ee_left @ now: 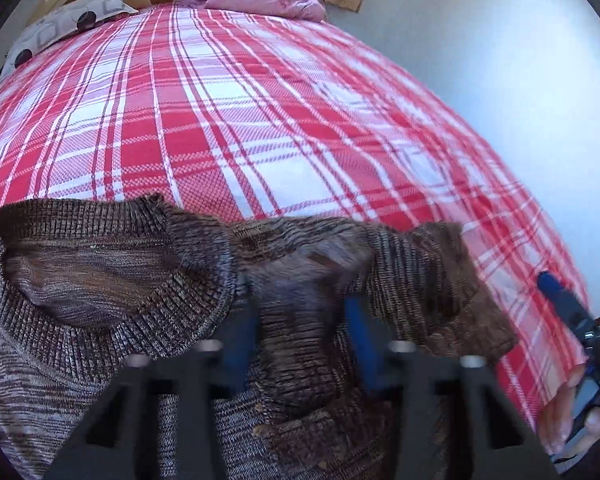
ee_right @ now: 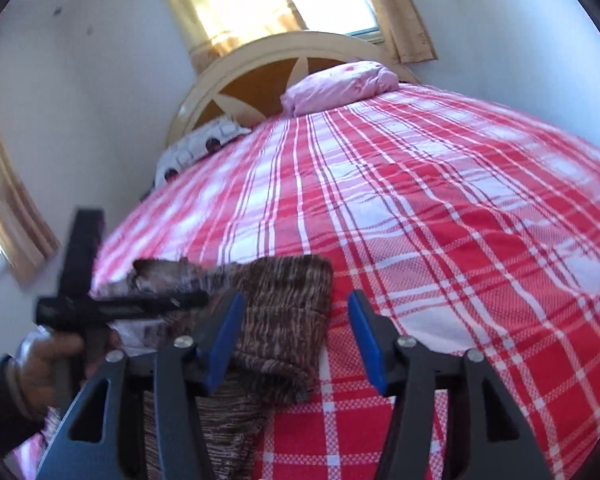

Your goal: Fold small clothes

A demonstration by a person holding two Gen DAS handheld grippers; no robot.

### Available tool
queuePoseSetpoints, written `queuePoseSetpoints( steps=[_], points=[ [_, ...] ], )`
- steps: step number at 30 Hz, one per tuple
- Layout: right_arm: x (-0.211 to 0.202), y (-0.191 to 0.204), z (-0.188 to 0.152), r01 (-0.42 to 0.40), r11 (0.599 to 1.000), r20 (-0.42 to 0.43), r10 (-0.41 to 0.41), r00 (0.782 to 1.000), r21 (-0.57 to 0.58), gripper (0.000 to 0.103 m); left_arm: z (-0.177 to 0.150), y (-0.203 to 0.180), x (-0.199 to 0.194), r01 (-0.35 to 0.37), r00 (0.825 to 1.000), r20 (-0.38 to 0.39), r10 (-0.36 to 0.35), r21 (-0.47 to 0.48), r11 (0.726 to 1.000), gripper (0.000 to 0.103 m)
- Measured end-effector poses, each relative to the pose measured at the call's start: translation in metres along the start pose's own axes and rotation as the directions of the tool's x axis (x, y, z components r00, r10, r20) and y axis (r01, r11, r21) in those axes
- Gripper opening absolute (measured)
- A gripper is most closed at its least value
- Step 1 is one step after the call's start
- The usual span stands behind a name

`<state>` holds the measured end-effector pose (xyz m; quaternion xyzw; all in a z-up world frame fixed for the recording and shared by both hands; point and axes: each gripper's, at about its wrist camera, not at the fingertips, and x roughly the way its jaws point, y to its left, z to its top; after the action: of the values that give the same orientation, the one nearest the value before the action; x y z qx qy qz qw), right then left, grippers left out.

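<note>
A: Sweater (ee_left: 100, 280), brown marl knit, lies on the bed (ee_left: 260, 120) at its near edge, neckline up, one sleeve (ee_left: 432, 280) thrown out to the side. What could spoil the fold?

B: Biggest worry is the bed itself: soft plaid cover, so a dragged knit could bunch instead of sliding flat.

A: And the sleeve?

B: It's thick and floppy. If only the top layer is pinched, it may slump crooked.

A: The left tongs (ee_left: 300, 316)?

B: Part closed around a ridge of the knit at the shoulder; blur hides whether the pads actually press, so I can't tell if it's gripped.

A: The right tongs (ee_right: 296, 336)?

B: Jaws apart, holding nothing, the sleeve end (ee_right: 284, 312) just inside the left pad. Closing there may snag the bedcover too
</note>
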<state>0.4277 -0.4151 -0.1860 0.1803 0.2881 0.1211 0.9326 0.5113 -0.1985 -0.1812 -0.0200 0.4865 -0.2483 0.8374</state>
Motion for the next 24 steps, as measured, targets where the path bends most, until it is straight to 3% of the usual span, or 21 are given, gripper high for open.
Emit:
queuePoseSetpoints(
  steps=[1, 2, 3, 9, 13, 16, 21, 24],
  points=[
    [0.002, -0.002, -0.001, -0.003, 1.000, -0.003, 0.003, 1.000, 0.010, 0.066, 0.000, 0.000, 0.000, -0.007, 1.000, 0.004, 0.007, -0.002, 1.000, 0.027],
    [0.005, -0.004, -0.004, -0.009, 1.000, -0.013, 0.009, 1.000, 0.019, 0.066, 0.000, 0.000, -0.001, -0.004, 1.000, 0.007, 0.004, -0.007, 1.000, 0.012],
    [0.007, -0.006, -0.004, -0.011, 1.000, -0.020, 0.012, 1.000, 0.021, 0.066, 0.001, 0.001, -0.005, 0.007, 1.000, 0.015, -0.007, -0.014, 1.000, 0.007],
    [0.006, -0.018, -0.011, -0.029, 0.997, -0.015, 0.031, 0.999, 0.068, 0.066, 0.011, 0.006, -0.075, 0.093, 0.987, 0.130, -0.090, -0.020, 0.995, 0.006],
    [0.005, -0.006, -0.014, -0.024, 1.000, -0.019, 0.024, 1.000, 0.005, 0.066, 0.014, 0.028, -0.110, 0.110, 0.982, 0.163, -0.098, -0.069, 0.992, 0.006],
    [0.004, 0.004, -0.017, -0.036, 0.998, -0.026, 0.035, 0.999, -0.054, 0.066, 0.012, 0.052, -0.122, 0.139, 0.982, 0.148, -0.120, -0.127, 0.982, 0.006],
    [0.007, 0.024, -0.013, -0.062, 0.988, -0.080, 0.052, 0.995, -0.139, 0.064, -0.002, 0.083, -0.118, 0.108, 0.991, 0.098, -0.092, -0.171, 0.979, 0.006],
    [0.010, 0.048, -0.014, -0.097, 0.962, -0.130, 0.066, 0.989, -0.254, 0.063, -0.009, 0.099, -0.110, 0.103, 0.993, 0.080, -0.087, -0.212, 0.972, 0.006]
  ],
)
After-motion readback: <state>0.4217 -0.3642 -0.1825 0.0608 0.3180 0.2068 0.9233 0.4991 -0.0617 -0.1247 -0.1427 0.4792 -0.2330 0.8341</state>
